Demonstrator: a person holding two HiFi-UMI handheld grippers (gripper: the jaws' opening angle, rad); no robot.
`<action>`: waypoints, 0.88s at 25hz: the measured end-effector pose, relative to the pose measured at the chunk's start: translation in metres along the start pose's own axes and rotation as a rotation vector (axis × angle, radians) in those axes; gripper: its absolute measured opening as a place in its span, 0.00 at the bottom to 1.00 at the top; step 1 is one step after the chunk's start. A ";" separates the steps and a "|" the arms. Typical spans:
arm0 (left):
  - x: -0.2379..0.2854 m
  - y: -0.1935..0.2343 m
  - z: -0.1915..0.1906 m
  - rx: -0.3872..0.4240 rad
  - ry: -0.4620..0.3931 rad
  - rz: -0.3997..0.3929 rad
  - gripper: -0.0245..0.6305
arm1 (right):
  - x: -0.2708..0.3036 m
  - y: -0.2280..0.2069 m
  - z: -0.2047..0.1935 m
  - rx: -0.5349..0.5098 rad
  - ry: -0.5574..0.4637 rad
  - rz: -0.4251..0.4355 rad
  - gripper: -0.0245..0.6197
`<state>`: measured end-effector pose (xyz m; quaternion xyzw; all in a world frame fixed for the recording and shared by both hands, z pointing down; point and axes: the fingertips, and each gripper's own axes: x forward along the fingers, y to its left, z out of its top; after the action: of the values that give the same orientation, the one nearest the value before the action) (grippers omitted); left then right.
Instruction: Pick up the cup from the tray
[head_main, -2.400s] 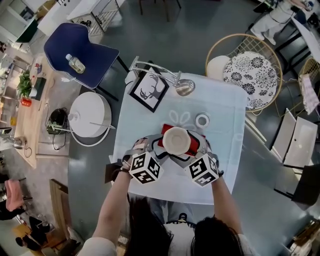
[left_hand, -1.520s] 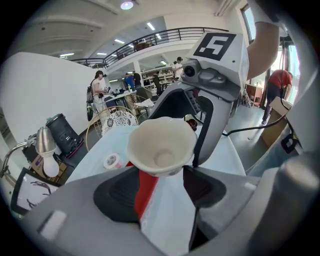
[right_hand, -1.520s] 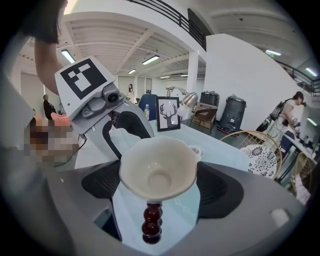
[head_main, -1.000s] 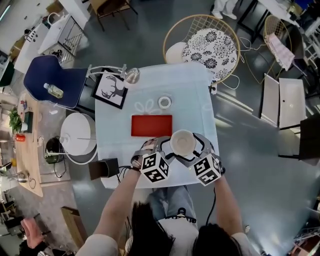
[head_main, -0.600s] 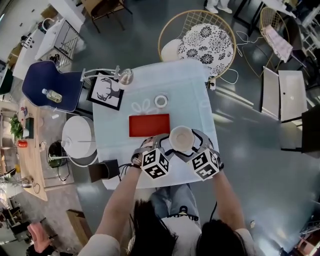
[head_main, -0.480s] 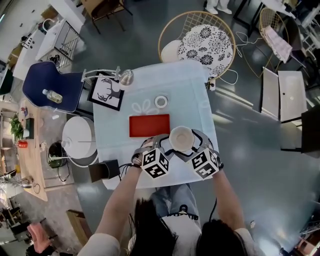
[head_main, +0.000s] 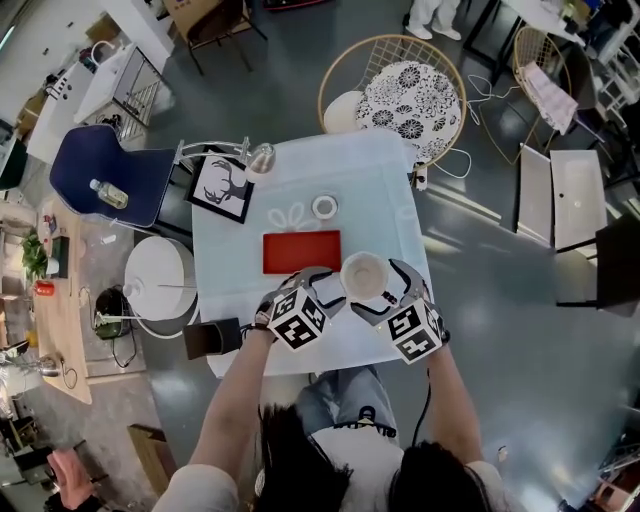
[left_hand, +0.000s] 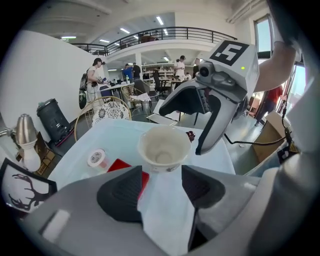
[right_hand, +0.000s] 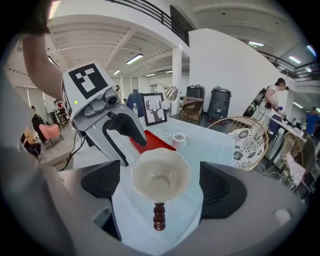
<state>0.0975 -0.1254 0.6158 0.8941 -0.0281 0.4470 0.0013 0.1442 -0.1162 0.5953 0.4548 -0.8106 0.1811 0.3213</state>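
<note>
Hovering over a pale-clothed table (head_main: 370, 185) on a grey hall floor (head_main: 500, 330).
Left gripper (left_hand: 162, 172) and right gripper (right_hand: 160, 181) both have fingers spread; the cream cup (head_main: 365, 276) stands between the right one's, just beyond the left's fingertips, beside the red tray (head_main: 300, 250).

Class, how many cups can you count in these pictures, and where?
1. The cup is between the left gripper and right gripper, beside a corner of the red tray. No other shows.

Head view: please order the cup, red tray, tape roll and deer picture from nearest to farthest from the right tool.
1. Cup, at the right tool tips.
2. Tray, to the left.
3. Tape roll, farther back, centre.
4. Deer picture, far left corner.
</note>
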 end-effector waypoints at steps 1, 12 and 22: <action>-0.006 -0.002 0.001 0.009 -0.009 0.000 0.42 | -0.005 0.000 0.002 0.011 -0.008 -0.011 0.82; -0.088 0.000 0.056 -0.185 -0.334 0.109 0.04 | -0.076 0.005 0.064 0.249 -0.289 -0.163 0.33; -0.144 -0.020 0.080 -0.318 -0.512 0.223 0.04 | -0.122 0.040 0.094 0.192 -0.306 -0.295 0.08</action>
<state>0.0757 -0.1006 0.4530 0.9575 -0.1950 0.1950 0.0849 0.1228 -0.0747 0.4427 0.6189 -0.7538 0.1372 0.1730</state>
